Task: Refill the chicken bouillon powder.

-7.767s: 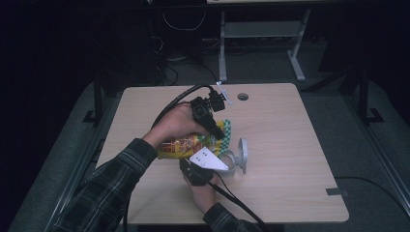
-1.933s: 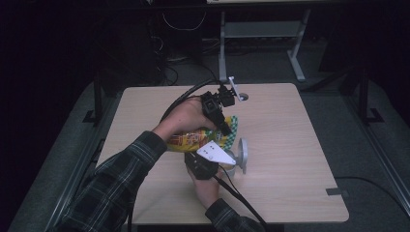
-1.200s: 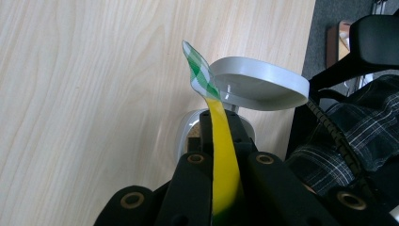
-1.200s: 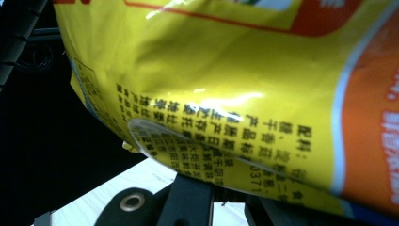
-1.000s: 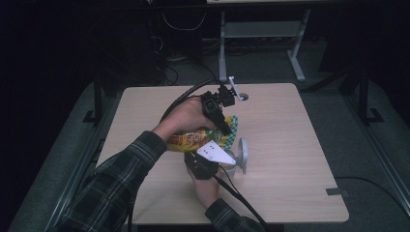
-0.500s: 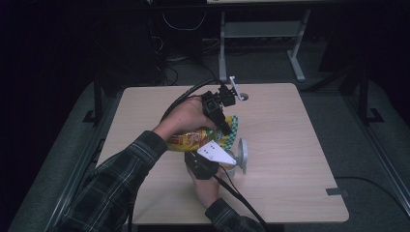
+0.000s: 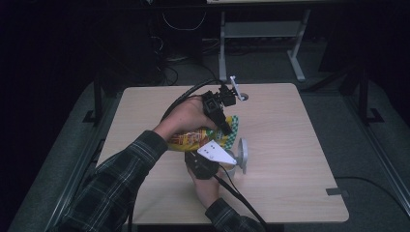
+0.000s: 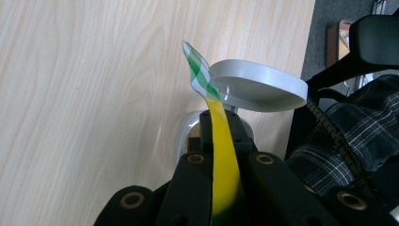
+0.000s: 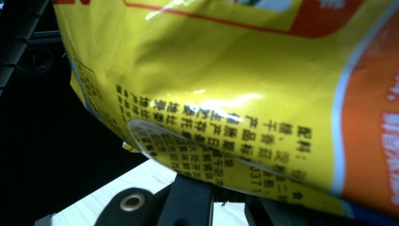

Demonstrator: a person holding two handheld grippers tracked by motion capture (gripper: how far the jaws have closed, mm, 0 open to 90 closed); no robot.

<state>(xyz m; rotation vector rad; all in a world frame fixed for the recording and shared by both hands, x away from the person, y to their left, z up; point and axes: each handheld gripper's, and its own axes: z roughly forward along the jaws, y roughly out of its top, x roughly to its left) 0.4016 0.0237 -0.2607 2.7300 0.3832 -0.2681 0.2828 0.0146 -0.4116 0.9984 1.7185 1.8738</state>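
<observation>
Wood table (image 7: 300,145), bare but for the work at its middle. Two plaid sleeves (image 7: 121,179) in from the near edge, one hand on each gripper.

Yellow bag (image 7: 193,137) held off the table between the two, lying roughly level, green-checked end toward the far right, just above and beside a grey cup (image 7: 230,159).

Left gripper (image 7: 225,129) reaching down from the far side, jaws clamped flat on the bag's checked seam; in the left gripper view, a thin yellow strip (image 8: 221,155) pinched between them, with the checked tip curling free above. Right gripper (image 7: 209,149) under the bag from the near side, jaws together at its lower edge, seemingly pinching it, though the bag's printed face crowds the right gripper view too closely to be sure.

Cup small and round, its oval lid (image 8: 256,84) tipped up open, directly below the seam.

Compared with several seconds back: left gripper farther up the table and the seam drawn out. Over the last couple of seconds, no shift at all. Likely means both grips are set and the bag is taut, ready for a pull to tear the seam over the cup. Not yet open.
</observation>
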